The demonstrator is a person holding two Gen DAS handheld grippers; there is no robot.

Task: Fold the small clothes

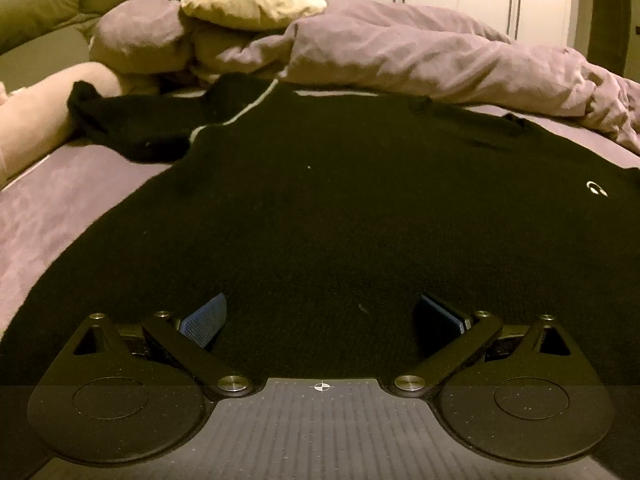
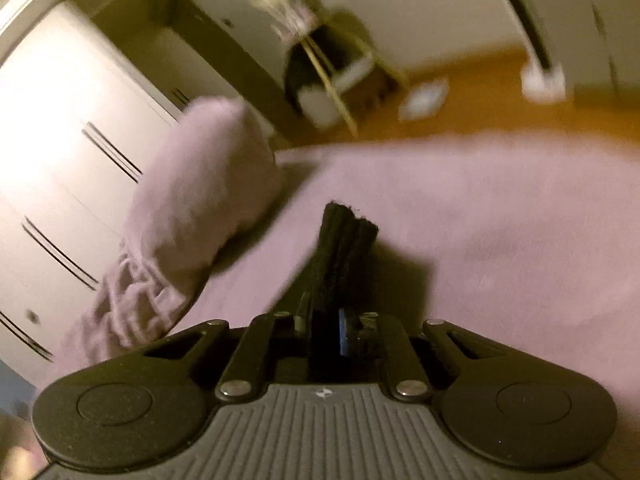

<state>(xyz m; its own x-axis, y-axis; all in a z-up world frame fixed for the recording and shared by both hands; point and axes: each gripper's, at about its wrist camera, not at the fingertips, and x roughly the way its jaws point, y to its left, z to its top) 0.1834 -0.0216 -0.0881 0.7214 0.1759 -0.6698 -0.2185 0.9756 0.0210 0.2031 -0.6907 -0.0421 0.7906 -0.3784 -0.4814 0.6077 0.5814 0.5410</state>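
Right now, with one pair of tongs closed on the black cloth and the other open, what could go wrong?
1. The right tongs pinch only a bunched edge of the black garment; a pull may let it slip out.
2. The left tongs are open over the garment and pin nothing, so the whole piece may drag across the purple sheet.
3. The crumpled duvet lies against the far edge and could catch a fold.

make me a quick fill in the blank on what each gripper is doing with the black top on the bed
1. The left gripper hovers over the black top with its jaws ____.
2. The right gripper has its jaws shut on a bunch of ____ fabric.
3. The top lies spread on a ____ bed sheet.
4. The small logo on the top is ____.

Missing words: open; black; purple; white
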